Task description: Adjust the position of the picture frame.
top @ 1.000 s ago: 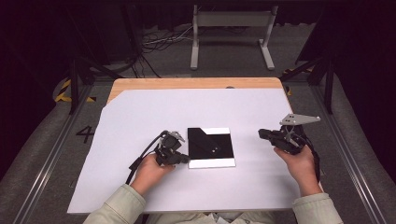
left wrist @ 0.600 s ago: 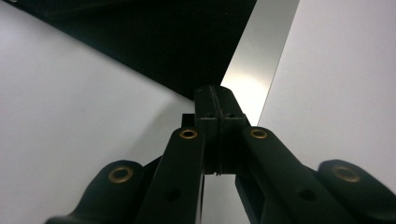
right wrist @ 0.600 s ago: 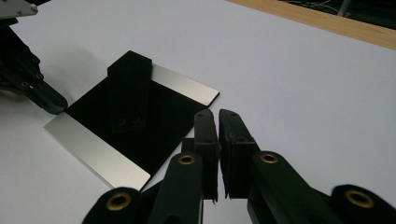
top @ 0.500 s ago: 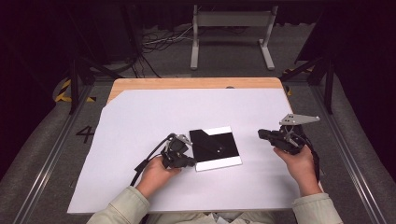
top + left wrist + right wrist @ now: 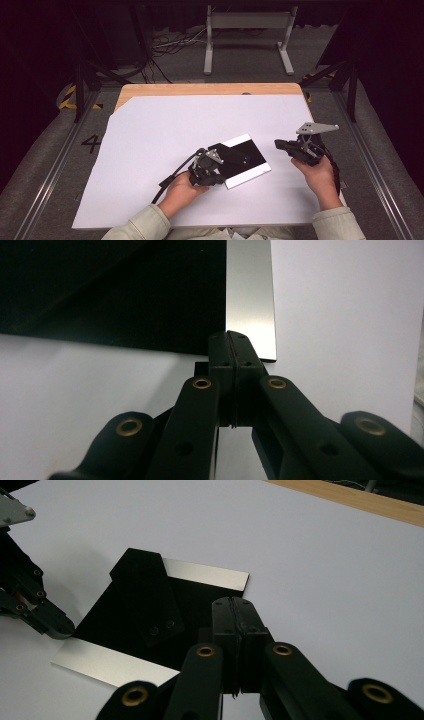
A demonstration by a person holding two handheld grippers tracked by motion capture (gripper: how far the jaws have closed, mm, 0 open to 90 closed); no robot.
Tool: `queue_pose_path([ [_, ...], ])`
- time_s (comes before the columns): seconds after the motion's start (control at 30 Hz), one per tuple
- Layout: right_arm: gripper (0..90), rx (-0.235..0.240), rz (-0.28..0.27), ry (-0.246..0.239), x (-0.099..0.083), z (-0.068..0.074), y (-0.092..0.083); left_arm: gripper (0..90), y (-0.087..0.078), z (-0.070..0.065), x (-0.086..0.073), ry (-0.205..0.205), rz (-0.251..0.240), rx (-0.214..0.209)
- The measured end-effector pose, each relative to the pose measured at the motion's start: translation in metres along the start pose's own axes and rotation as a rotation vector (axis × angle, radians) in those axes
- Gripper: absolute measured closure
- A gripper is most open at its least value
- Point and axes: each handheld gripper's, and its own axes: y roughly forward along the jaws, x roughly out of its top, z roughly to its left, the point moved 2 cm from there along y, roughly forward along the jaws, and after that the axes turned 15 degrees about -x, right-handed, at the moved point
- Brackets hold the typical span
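Matte black square plate (image 5: pixel 239 159) with brushed-silver edge strips; both tools (image 5: pixel 216 170) (image 5: pixel 280 145) pressed together, empty.

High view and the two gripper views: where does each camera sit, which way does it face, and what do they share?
High view: above the person's side, looking forward and down on the table; both forearms, left gripper and right gripper show.
Left gripper view: rides the left gripper, looking along its shut jaws at the black panel with its silver strip.
Right gripper view: rides the right gripper, jaws shut, facing the panel and the left gripper at its edge.
Shared: all three show the black panel on the white sheet.
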Motion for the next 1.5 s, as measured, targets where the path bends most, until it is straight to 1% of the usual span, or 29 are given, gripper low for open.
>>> queue_pose_path([
  [0.2, 89.6, 0.010, 0.015, -0.003, 0.001, 0.004, 0.004, 90.0, 0.002, 0.000, 0.002, -0.002, -0.003, -0.012],
  [0.27, 89.6, 0.016, 0.019, 0.000, 0.001, 0.005, 0.006, 90.0, 0.002, 0.000, 0.002, 0.000, -0.014, -0.024],
  [0.33, 89.6, 0.023, 0.021, 0.003, 0.002, 0.006, 0.007, 90.0, -0.003, -0.001, 0.003, 0.006, -0.027, -0.014],
  [0.37, 89.7, 0.025, 0.022, 0.004, 0.003, 0.006, 0.009, 90.0, -0.007, -0.002, 0.003, 0.009, -0.038, -0.003],
  [0.4, 89.7, 0.028, 0.026, 0.004, 0.004, 0.007, 0.010, 90.0, -0.010, -0.002, 0.003, 0.009, -0.050, -0.001],
  [0.47, 89.6, 0.030, 0.034, 0.001, 0.006, 0.009, 0.013, 90.0, -0.018, -0.002, 0.001, 0.001, -0.066, 0.011],
  [0.57, 89.7, 0.035, 0.044, 0.004, 0.010, 0.011, 0.019, 90.0, -0.031, -0.001, -0.001, 0.000, -0.092, 0.030],
  [0.6, 89.7, 0.035, 0.052, 0.001, 0.011, 0.011, 0.022, 90.0, -0.035, -0.001, -0.002, 0.000, -0.100, 0.036],
  [0.7, 89.7, 0.047, 0.072, 0.013, 0.015, 0.012, 0.029, 90.0, -0.045, -0.002, -0.005, 0.003, -0.124, 0.045],
  [0.8, 89.7, 0.052, 0.093, 0.020, 0.018, 0.011, 0.036, 90.0, -0.055, -0.002, -0.007, 0.014, -0.141, 0.071],
  [0.83, 89.7, 0.053, 0.101, 0.023, 0.019, 0.011, 0.039, 90.0, -0.059, -0.001, -0.009, 0.012, -0.156, 0.075],
  [0.9, 89.7, 0.057, 0.098, 0.037, 0.020, 0.010, 0.044, 89.5, -0.068, 0.000, -0.012, 0.008, -0.184, 0.081],
  [0.97, 89.7, 0.062, 0.101, 0.052, 0.020, 0.008, 0.050, 86.8, -0.077, 0.002, -0.016, 0.001, -0.219, 0.081],
  [1.0, 89.7, 0.061, 0.103, 0.058, 0.021, 0.008, 0.053, 85.9, -0.082, 0.003, -0.019, 0.006, -0.234, 0.079],
  [1.07, 89.7, 0.056, 0.121, 0.059, 0.022, 0.007, 0.058, 85.1, -0.090, 0.005, -0.023, 0.000, -0.250, 0.095],
  [1.17, 89.8, 0.050, 0.132, 0.055, 0.026, 0.007, 0.063, 83.4, -0.102, 0.010, -0.029, -0.013, -0.276, 0.135],
  [1.3, 89.8, 0.039, 0.141, 0.044, 0.030, 0.008, 0.073, 80.7, -0.118, 0.014, -0.036, -0.033, -0.313, 0.175],
  [1.37, 89.8, 0.034, 0.149, 0.045, 0.029, 0.009, 0.079, 78.8, -0.124, 0.016, -0.040, -0.042, -0.327, 0.187],
  [1.5, 89.8, 0.032, 0.175, 0.063, 0.029, 0.008, 0.090, 74.8, -0.136, 0.020, -0.048, -0.059, -0.358, 0.209],
])
